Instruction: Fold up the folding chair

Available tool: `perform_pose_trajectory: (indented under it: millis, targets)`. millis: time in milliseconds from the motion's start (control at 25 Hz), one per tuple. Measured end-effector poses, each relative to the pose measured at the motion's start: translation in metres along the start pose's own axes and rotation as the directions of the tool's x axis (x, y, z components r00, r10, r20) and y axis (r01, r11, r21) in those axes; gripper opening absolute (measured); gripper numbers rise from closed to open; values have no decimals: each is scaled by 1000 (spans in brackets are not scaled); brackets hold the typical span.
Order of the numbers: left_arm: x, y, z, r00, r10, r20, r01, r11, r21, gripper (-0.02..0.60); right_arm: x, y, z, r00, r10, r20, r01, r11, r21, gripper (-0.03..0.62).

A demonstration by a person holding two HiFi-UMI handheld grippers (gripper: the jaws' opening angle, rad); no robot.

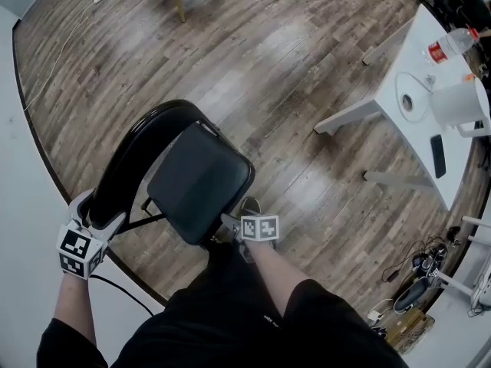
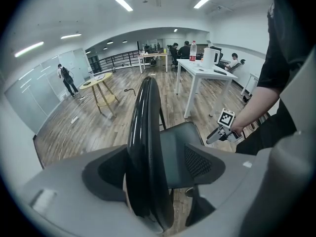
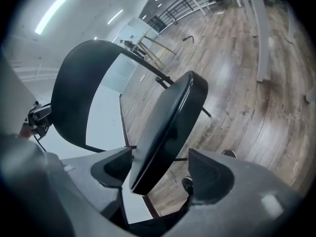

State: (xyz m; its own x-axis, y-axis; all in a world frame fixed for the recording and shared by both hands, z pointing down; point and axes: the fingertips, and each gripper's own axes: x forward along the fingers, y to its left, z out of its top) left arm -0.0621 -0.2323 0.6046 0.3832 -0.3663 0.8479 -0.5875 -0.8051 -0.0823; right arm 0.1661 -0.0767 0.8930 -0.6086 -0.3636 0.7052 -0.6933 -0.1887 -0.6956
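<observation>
Fingers (image 2: 101,179) of the left gripper (image 1: 103,211) are being held wide apart around the backrest (image 2: 145,142) edge, with room showing beside one pad. Fingers (image 3: 210,174) of the right gripper (image 1: 230,222) are likewise being held apart, the seat's (image 3: 168,127) near edge standing between them unclamped. Wood floor (image 1: 261,75) is being shown open ahead of and to the right of the chair (image 1: 192,190), which is being stood close to the white wall (image 1: 19,205) at the left. A white table (image 1: 418,60) is being shown well apart at the right. The seat is being shown tilted, its far edge near the backrest.
</observation>
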Motion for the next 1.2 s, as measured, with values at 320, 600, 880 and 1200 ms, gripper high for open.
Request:
perform_pose_trajectory:
  millis: [320,600,880,1200]
  targets:
    - [9,-1,0,999,-29,-31,30,999,11,359,30,0,-5,996,77,42,-83,983,165,365]
    - [16,-4,1,999,-41,-28,42,998,49,359,51,0,-4,990,108,96,-130,956,262,376]
    - [20,-4,-14,996,-41,-85,47,996,72,346,64,-1,-2,992,89,94,-112,953,282,376]
    - [23,-5,-26,995,-48,-89,52,998,43,267,74,-12,13,983,57,177,-123,913,389,376]
